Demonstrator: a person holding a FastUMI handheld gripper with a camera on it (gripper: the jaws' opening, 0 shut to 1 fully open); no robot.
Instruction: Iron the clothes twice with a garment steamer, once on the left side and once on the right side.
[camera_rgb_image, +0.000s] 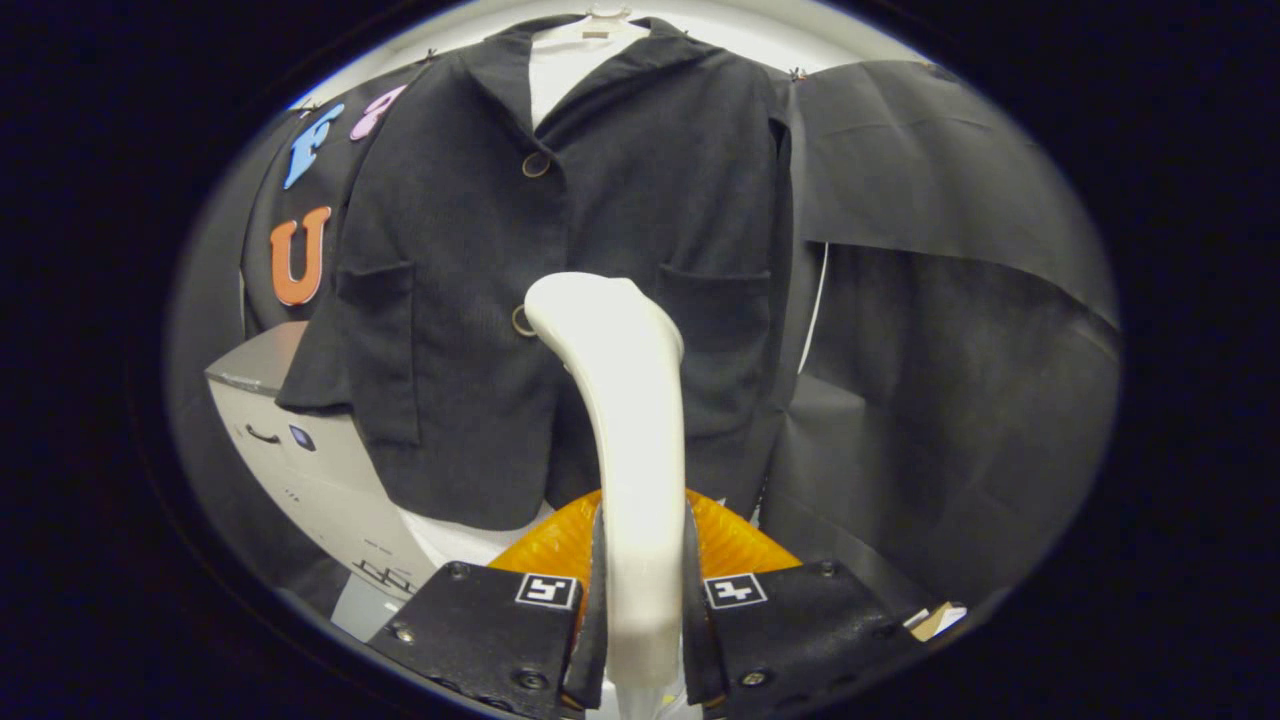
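One jacket (560, 250) hung on the far wall, beyond the fingers. The steamer (625, 400) stood upright near its centre, a little short of the cloth. The gripper (640, 600) was clamped on the handle, pointing forward. Risk: a loose grip would let the head twist off line.

Steamer (620, 400) handle between fingers (490, 630) of gripper (640, 640), both pressing on it; head rises ahead, up toward jacket (600, 200). Jacket hangs upright on hanger (608, 12) beyond steamer, facing gripper. Steamer head before jacket's middle, just right of lower button (522, 321); upper button (536, 165) above. Pocket (378, 300) left of steamer, another to right. Base (730, 545) under jacket hem, behind fingers. Cabinet (300, 450) left of jacket, partly behind its sleeve. Cloth wall (950, 300) right of jacket and behind.
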